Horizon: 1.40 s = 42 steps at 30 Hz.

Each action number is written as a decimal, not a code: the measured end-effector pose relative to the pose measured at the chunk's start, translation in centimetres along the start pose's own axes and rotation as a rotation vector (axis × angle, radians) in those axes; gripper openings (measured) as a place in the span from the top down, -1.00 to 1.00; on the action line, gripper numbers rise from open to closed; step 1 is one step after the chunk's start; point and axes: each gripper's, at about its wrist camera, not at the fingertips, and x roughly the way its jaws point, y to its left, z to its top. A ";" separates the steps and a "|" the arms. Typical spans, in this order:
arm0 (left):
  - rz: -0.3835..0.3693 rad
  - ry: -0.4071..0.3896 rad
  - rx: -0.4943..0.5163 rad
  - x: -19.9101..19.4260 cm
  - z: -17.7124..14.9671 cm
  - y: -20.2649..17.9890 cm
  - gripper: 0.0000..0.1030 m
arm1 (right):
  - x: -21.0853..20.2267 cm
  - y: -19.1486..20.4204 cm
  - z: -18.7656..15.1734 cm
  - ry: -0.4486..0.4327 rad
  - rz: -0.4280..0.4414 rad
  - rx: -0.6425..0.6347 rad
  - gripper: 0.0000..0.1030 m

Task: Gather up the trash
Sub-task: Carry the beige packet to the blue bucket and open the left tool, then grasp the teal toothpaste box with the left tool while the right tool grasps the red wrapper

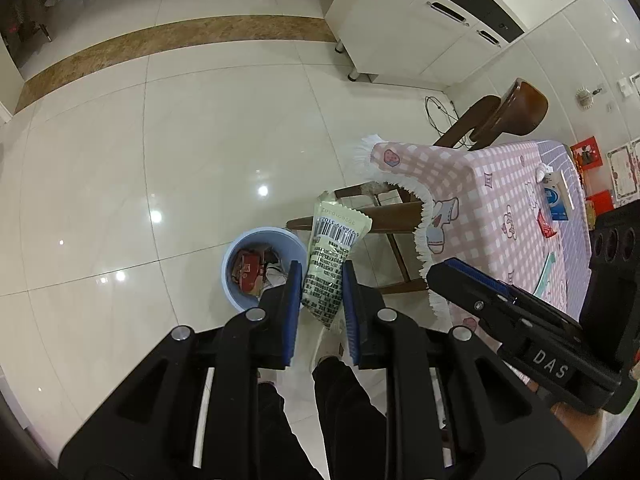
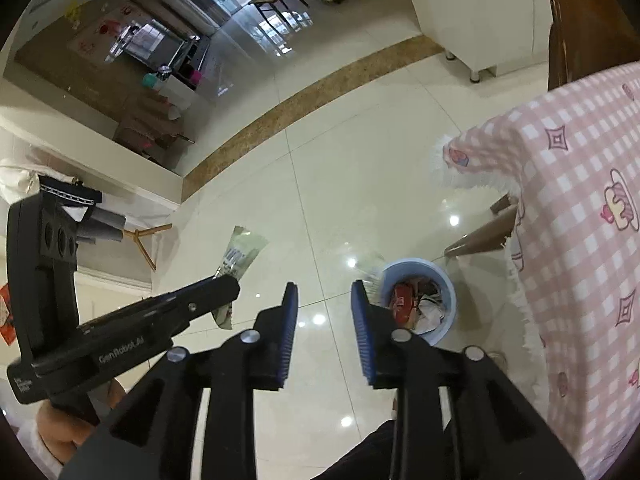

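Observation:
My left gripper (image 1: 322, 270) is shut on a pale green snack wrapper (image 1: 334, 260) with a barcode and holds it in the air, just right of and above a light blue trash bin (image 1: 240, 296) on the floor that holds red and white trash. My right gripper (image 2: 324, 292) is open and empty above the floor, just left of the same bin (image 2: 448, 312). The left gripper (image 2: 224, 286) with the wrapper (image 2: 240, 252) also shows at the left of the right wrist view. The right gripper (image 1: 452, 270) shows at the right of the left wrist view.
A table with a pink checked cloth (image 1: 500, 200) stands at the right, with a blue box (image 1: 558, 196) and a red wrapper (image 1: 546, 226) on it. Wooden chairs (image 1: 508, 114) stand by it. A white cabinet (image 1: 420, 28) stands behind. The person's dark-trousered legs (image 1: 340, 412) are below.

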 end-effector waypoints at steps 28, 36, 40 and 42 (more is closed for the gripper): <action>0.061 0.138 0.018 3.6 1.1 -3.2 -0.07 | -3.2 -5.2 -0.5 -0.028 -0.033 0.093 0.40; 0.073 0.142 0.054 4.4 1.5 -6.0 -0.07 | -4.5 -7.9 -0.7 -0.049 -0.040 0.129 0.40; 0.055 0.132 0.123 4.8 1.8 -9.5 -0.07 | -6.1 -10.1 -1.1 -0.077 -0.051 0.167 0.40; 0.045 0.131 0.173 5.2 1.8 -11.9 -0.07 | -7.5 -11.9 -1.4 -0.109 -0.075 0.195 0.40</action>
